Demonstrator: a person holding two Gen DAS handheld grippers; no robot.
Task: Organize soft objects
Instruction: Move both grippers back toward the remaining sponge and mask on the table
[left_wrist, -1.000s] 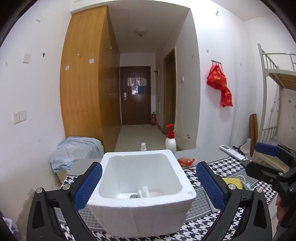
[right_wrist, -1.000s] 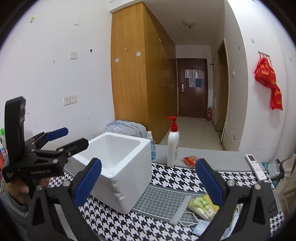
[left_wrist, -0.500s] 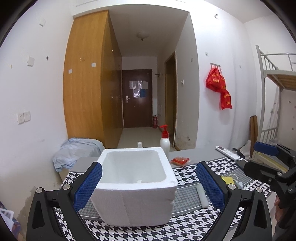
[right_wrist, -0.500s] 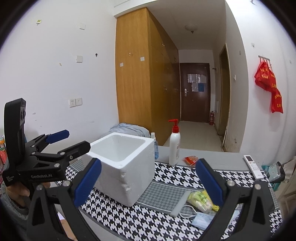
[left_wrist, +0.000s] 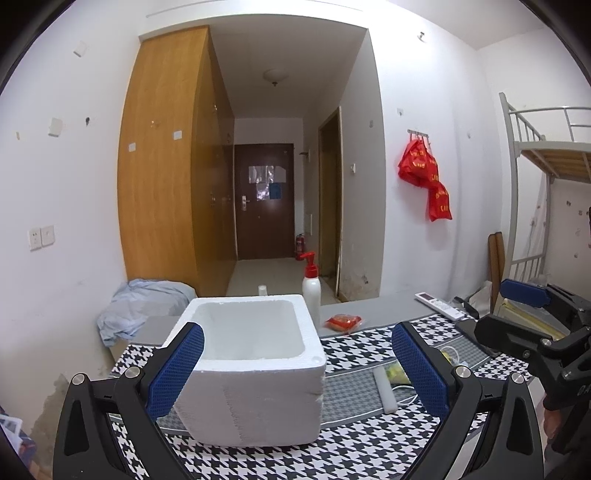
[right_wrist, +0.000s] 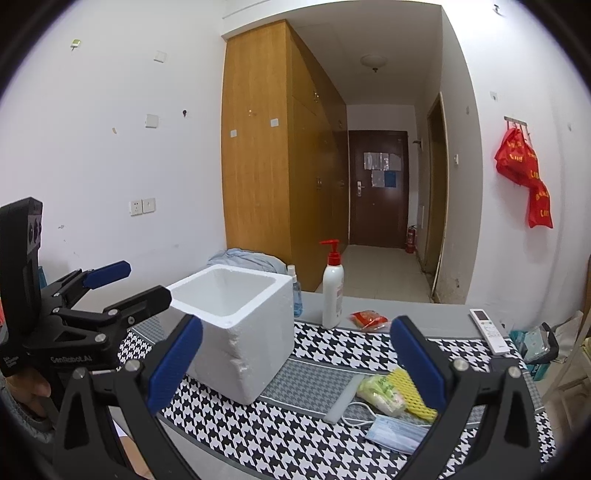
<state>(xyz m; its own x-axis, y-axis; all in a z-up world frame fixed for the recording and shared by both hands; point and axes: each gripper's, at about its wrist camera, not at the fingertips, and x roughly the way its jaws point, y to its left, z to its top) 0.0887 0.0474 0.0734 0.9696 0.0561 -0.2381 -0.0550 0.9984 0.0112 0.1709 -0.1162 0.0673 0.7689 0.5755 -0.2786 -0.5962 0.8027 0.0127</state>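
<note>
Both tools have pulled back; only the right view shows the face mask.

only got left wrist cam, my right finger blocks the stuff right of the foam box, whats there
Observer: A blue face mask lies nearest the front edge of the mat.
Operator: anything else soft by it
Observer: A yellow foam net lies just behind it, beside a pale green bag.
Operator: whats that white cap behind the foam box
Observer: It tops a clear blue spray bottle, standing upright.
</note>
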